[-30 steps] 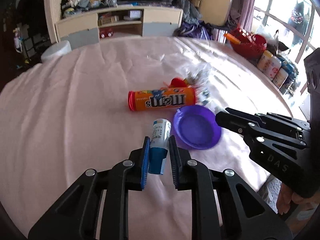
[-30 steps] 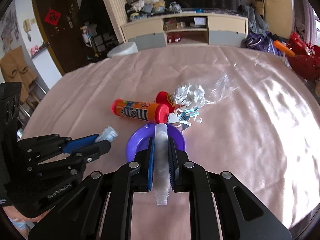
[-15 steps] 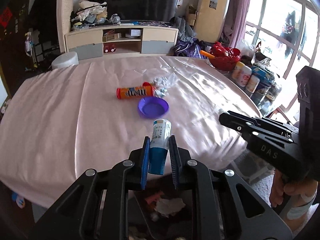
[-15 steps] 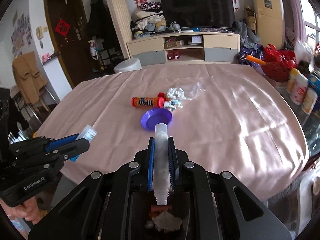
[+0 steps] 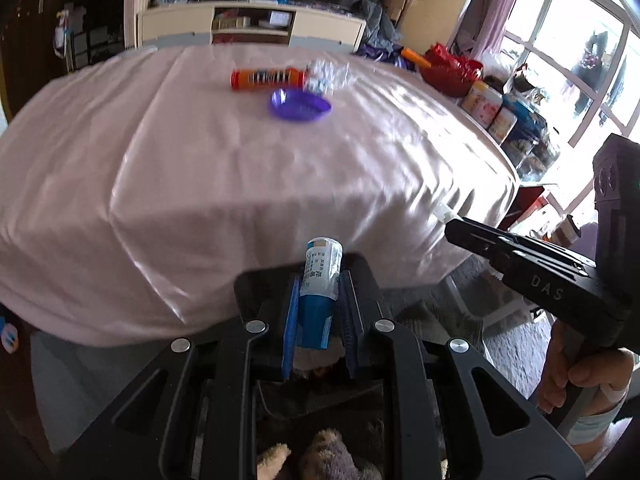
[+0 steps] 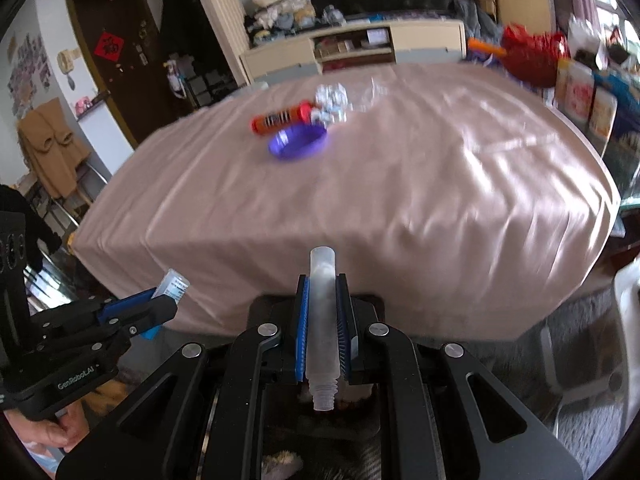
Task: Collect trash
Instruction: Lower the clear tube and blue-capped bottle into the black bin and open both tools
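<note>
Two grippers were held just off the table's [image 5: 200, 184] near edge. A blue-and-white tube [image 5: 318, 296] was clamped in the left gripper [image 5: 318, 316], a clear tube [image 6: 323, 328] in the right gripper [image 6: 323, 332]. An orange candy tube [image 5: 266, 78], purple lid [image 5: 300, 105] and foil wrappers [image 5: 328, 76] were left toward the far edge.

Two grippers, left gripper [image 5: 319, 322] and right gripper [image 6: 323, 330]; one blue tube [image 5: 318, 298], one clear tube [image 6: 322, 328], one orange candy tube [image 5: 266, 78], one purple bowl [image 5: 299, 105], one crumpled wrapper pile [image 6: 332, 102]
</note>
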